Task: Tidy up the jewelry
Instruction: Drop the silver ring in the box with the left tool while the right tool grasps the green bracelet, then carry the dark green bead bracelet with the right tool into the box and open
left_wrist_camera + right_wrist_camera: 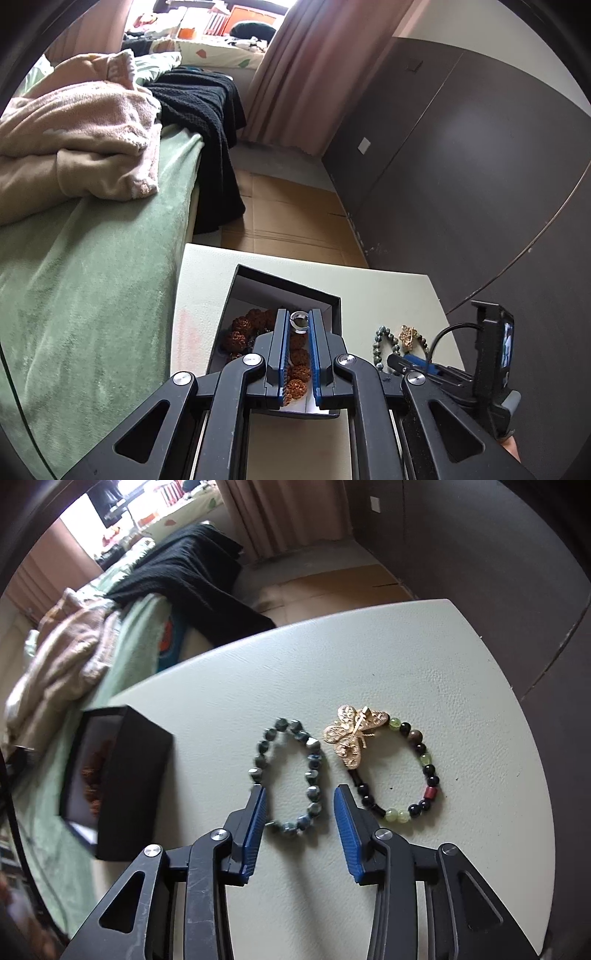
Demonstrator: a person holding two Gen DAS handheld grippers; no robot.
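Box: open black box (236,295) with white lining, centre frame, holds knobbly brown seed-bead bracelet (295,373).
Left tool (298,320): pinching a silver ring (299,321) over the box.
Right tool (300,797): parted, straddling a grey-green bead bracelet (314,764) on the pale leathery surface (406,657).
Right: gold butterfly brooch (351,734), mixed-bead bracelet (430,771).

Left gripper (298,320) pinches a silver ring (298,321) above the black box (255,280)
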